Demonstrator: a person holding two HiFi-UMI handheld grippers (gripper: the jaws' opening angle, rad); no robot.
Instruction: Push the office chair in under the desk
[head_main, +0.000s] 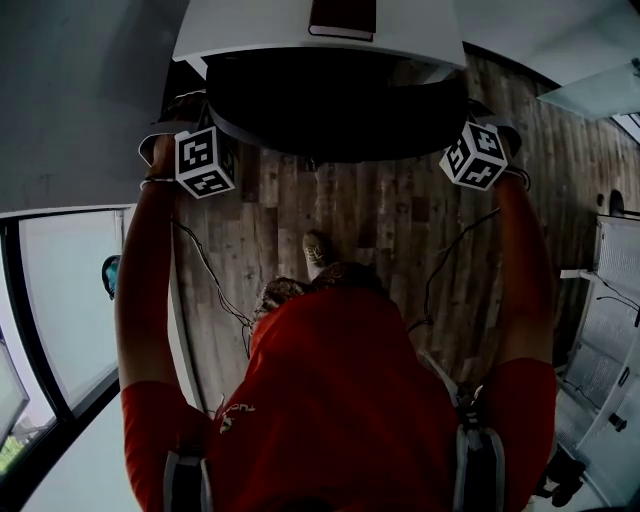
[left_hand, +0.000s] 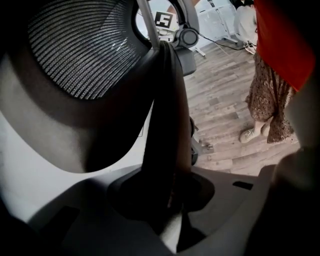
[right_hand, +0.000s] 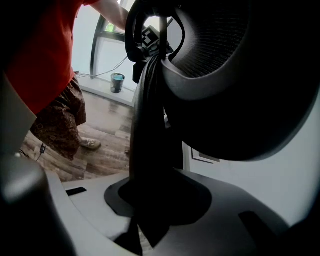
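The black mesh-backed office chair (head_main: 335, 115), backrest at the edge of the white bench (head_main: 260, 25), probably rolls freely, and its stiff backrest rim makes the handhold, pinched at 2 sides by the left tool (left_hand: 169, 200) and right tool (right_hand: 150, 200).

An office: at the far side stands a white desk (head_main: 250, 30) with a dark notebook (head_main: 342, 18) on it, a mesh-backed office chair (head_main: 335, 110) before it, wood-plank floor (head_main: 400, 220) underfoot, and a tall dark-framed window (head_main: 70, 290) on the left.
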